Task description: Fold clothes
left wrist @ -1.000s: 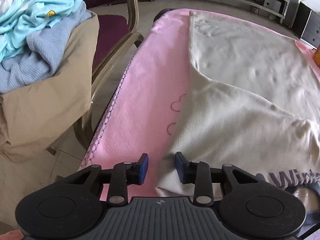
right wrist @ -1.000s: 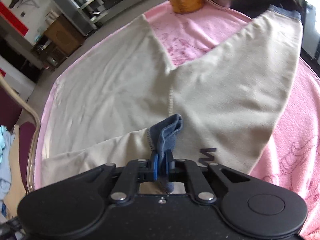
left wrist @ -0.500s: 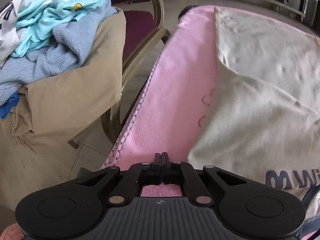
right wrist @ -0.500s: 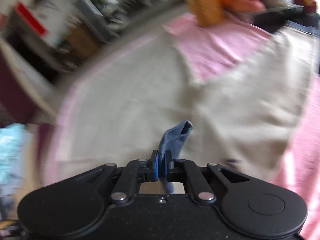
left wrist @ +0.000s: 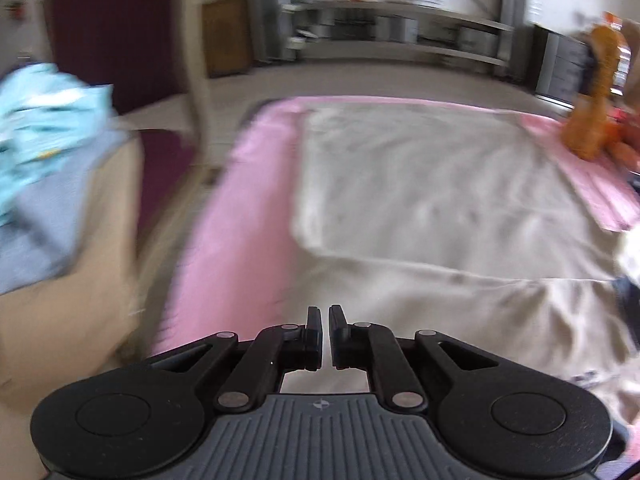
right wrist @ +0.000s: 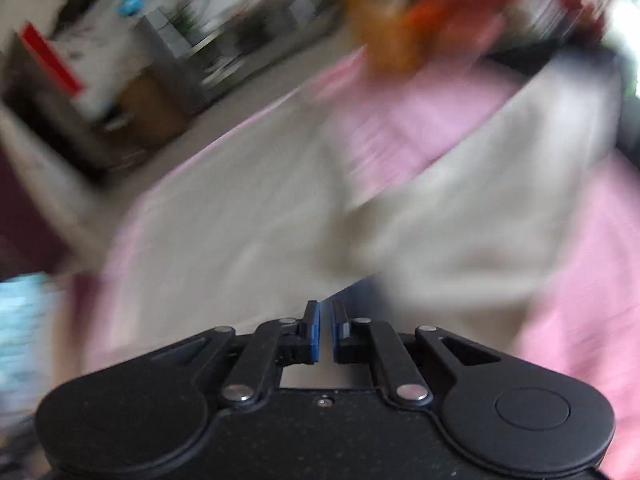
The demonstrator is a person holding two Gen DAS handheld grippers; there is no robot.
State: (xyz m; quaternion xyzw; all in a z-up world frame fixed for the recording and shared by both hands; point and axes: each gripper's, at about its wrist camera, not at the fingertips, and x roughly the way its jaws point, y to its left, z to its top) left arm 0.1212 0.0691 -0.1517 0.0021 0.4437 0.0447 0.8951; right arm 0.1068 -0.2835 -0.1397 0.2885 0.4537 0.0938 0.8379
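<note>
A cream-coloured garment (left wrist: 420,184) lies spread across the centre and right of the left wrist view, on pink cloth. Its far part lies flat with small wrinkles; a near layer is folded over it, and the fold's edge runs across the middle of the frame. At the right edge a dark blue cuff (left wrist: 624,292) shows. In the blurred right wrist view the garment (right wrist: 248,216) fills the centre, one sleeve reaching to the upper right.
</note>
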